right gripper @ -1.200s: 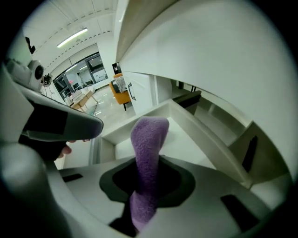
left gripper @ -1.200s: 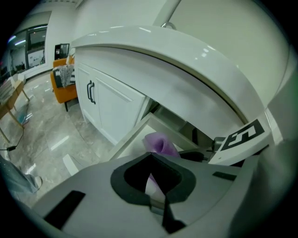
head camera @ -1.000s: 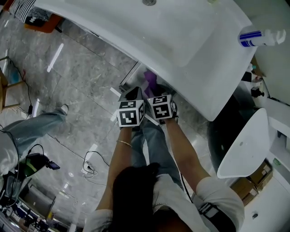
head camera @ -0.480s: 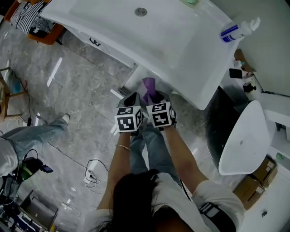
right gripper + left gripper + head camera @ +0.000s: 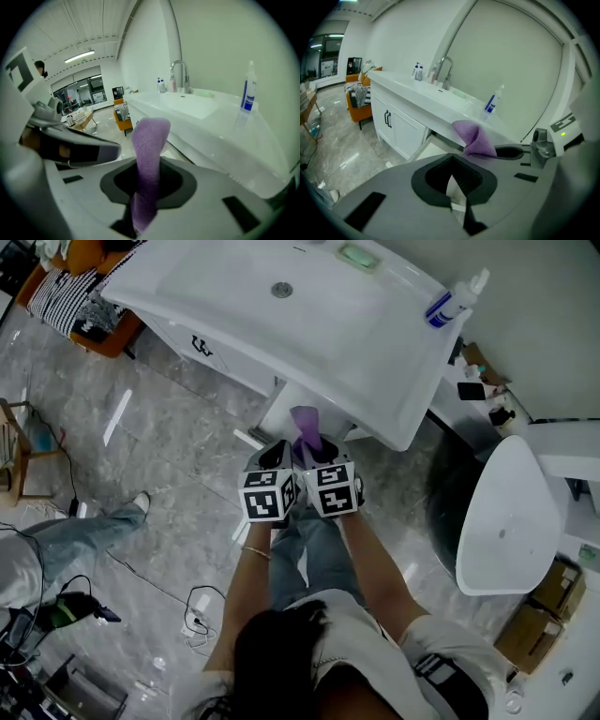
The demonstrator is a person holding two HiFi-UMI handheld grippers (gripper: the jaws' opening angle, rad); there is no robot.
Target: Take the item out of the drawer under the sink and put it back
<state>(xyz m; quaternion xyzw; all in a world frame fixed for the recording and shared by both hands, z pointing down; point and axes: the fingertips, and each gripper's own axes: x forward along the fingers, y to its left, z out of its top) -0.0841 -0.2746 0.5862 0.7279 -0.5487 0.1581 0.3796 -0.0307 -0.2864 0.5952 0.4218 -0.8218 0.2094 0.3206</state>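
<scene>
A purple cloth (image 5: pixel 305 426) hangs pinched in my right gripper (image 5: pixel 316 452), which is shut on it; in the right gripper view the cloth (image 5: pixel 150 150) stands up between the jaws of that gripper (image 5: pixel 146 190). My left gripper (image 5: pixel 275 452) is right beside it, shut with nothing in it, as the left gripper view (image 5: pixel 451 161) also shows. Both are held just in front of the open white drawer (image 5: pixel 281 407) under the sink counter (image 5: pixel 375 362). The drawer's inside is hidden from me.
On the counter stand a blue-labelled spray bottle (image 5: pixel 452 298) and a green soap (image 5: pixel 357 256). White cabinet doors (image 5: pixel 391 124) are left of the drawer. A white round fixture (image 5: pixel 506 521) is to the right, another person's leg (image 5: pixel 66 535) on the floor at left.
The head view has drawn back and shows more of the counter. The two grippers stay side by side, and the cloth now sits clear of the counter's front edge.
</scene>
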